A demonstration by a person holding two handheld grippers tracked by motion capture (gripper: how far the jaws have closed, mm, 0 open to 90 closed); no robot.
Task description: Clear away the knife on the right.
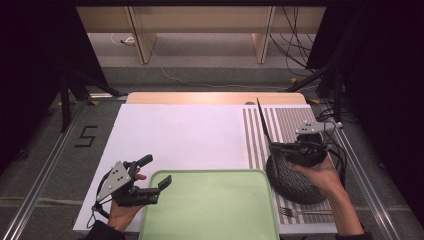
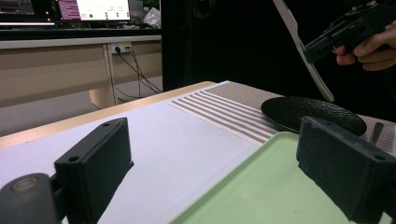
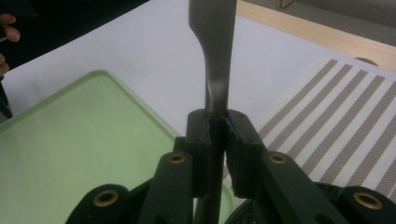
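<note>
Big white table [image 1: 180, 130] runs across the scene, wood edge showing along its far side, and a pale green tray [image 1: 210, 210] sits at the near edge, centre, w/ nothing on it. To the right lies a striped placemat [image 1: 285, 125], brown and white bands running near to far, and on its near half sits a dark round plate [image 1: 295, 182] (textured surface, looks black from the left gripper view). Right gripper [image 1: 276, 147] hangs above that plate's far-left rim, the person's right hand wrapped round the body from below, cable trailing off right. Its jaws are pressed together on a knife [image 1: 263, 121], clamped on the handle, blade sticking up and tilting toward the far side, well off the table. In the right gripper view you see the two black pads squeezing the knife [image 3: 215, 70] dead centre, metal rising straight out of the top of the grip, w/ tray edge to the left and placemat stripes to the right. From the left gripper view the same knife [image 2: 303, 51] slants pale against the dark backdrop, above the plate. Over on the left, the left gripper [image 1: 155, 172] rests low at the tray's near-left corner, left hand behind it, jaws standing wide apart w/ nothing between them, one jaw over the tray's rim, the other over bare white table. Smallest item: a fork [image 1: 302, 212] lying flat on the placemat, just near of the plate, tines pointing left.
</note>
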